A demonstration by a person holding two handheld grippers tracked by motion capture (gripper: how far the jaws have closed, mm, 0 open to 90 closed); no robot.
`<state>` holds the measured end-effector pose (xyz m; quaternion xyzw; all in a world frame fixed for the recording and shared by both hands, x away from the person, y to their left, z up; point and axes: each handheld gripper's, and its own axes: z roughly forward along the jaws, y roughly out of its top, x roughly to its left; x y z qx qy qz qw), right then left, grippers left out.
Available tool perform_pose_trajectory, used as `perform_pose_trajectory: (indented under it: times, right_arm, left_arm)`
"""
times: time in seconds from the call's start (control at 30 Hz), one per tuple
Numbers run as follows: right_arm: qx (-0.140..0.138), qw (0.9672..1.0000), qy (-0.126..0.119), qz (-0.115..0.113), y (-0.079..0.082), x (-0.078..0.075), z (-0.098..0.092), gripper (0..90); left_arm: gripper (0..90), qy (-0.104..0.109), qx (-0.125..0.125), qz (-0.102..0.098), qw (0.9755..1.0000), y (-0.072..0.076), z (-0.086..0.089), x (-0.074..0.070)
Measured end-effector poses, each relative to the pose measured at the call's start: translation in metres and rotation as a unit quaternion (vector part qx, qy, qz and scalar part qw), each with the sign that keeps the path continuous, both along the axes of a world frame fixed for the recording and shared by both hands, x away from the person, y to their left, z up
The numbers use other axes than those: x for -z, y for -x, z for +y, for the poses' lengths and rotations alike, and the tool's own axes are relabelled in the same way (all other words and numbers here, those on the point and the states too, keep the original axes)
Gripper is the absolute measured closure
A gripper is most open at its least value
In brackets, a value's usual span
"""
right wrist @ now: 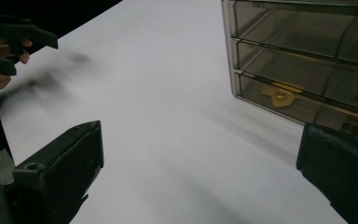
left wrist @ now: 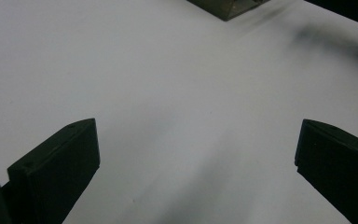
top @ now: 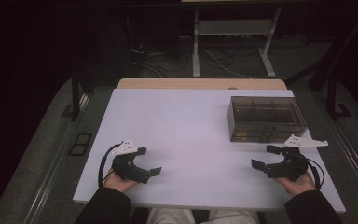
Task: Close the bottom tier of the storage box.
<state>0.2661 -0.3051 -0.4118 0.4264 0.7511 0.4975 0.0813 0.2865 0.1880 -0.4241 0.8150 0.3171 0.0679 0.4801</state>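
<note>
A smoky transparent compartment box (top: 265, 119) is seen on the white table (top: 186, 140), just beyond the right gripper (top: 264, 157) and slightly to its outer side, apart from the jaws. In the right gripper view the box (right wrist: 307, 56) is found ahead and to the right of the jaws, its stacked compartments turned toward them; a small yellow piece (right wrist: 279, 97) is seen lying in the lowest compartment, nearest the right-hand jaw. Dark small parts in the neighbouring cell are too dim to be told.

The right gripper is held low over the table near its front edge, its jaws spread wide with nothing between them but bare tabletop. The left gripper (top: 149, 161) is held well apart from it, at the other side of the table, its jaws likewise spread wide and unoccupied. From the left gripper, a corner of the box (left wrist: 228, 7) is seen far ahead and to the right. From the right gripper, the left gripper (right wrist: 14, 42) is seen far off to the left, held in a hand.
</note>
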Motion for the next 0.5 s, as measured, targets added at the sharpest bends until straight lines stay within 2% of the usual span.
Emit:
perform_pose_trajectory:
  times: [0.17,0.23,0.5]
  right_arm:
    - [-0.003,0.9999,-0.002,-0.016,0.007,0.004,0.007,0.2]
    - [-0.006,0.9999,0.001,-0.016,0.008,0.006,0.012,0.2]
    - [-0.02,0.9987,0.036,-0.031,0.008,0.011,0.025,0.2]
  left_arm:
    - [0.0,-0.001,0.001,0.0,1.0,0.0,0.0,0.0]
    - [0.0,-0.001,0.001,0.0,1.0,0.0,0.0,0.0]
    - [0.0,0.001,0.004,0.002,1.0,0.001,0.0,0.0]
